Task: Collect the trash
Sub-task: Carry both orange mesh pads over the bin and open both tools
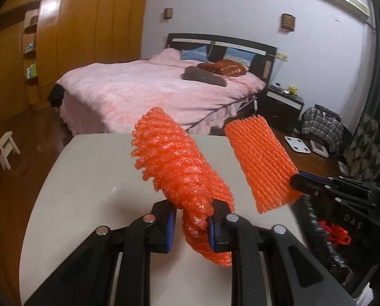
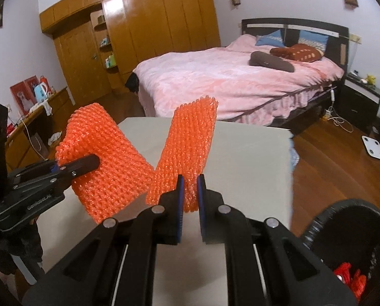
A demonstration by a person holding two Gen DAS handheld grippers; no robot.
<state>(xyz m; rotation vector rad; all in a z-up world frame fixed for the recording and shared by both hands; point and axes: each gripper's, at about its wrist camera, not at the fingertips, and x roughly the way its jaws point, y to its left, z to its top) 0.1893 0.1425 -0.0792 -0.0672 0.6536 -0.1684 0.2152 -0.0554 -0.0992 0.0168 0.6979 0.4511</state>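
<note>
Bin [image 2: 343,219] beside right tool [image 2: 190,191] cut off — contents unclear. Each tool clamps an orange foam net: left tool [image 1: 192,219], twisted net [image 1: 174,163]; right, flat net [image 2: 187,148].

Foam nets, held: two, a left net [image 1: 174,163] near the table's middle, and a right net [image 1: 261,163] toward the bin.
Foam scraps in bin: one red clump [image 2: 350,278]; more pieces cannot be told.
Grippers: two, a left gripper [image 1: 192,227] and a right gripper [image 2: 190,204], one net in each.
Tables: one [image 1: 88,173], near.
Bins: one [image 2: 343,219], near right.
Beds: one [image 1: 144,89], far.
Blue pillows: two [image 1: 193,54].
Stools: one [image 1: 5,149], far left.
Scales: one [image 1: 297,144], on the right floor.
</note>
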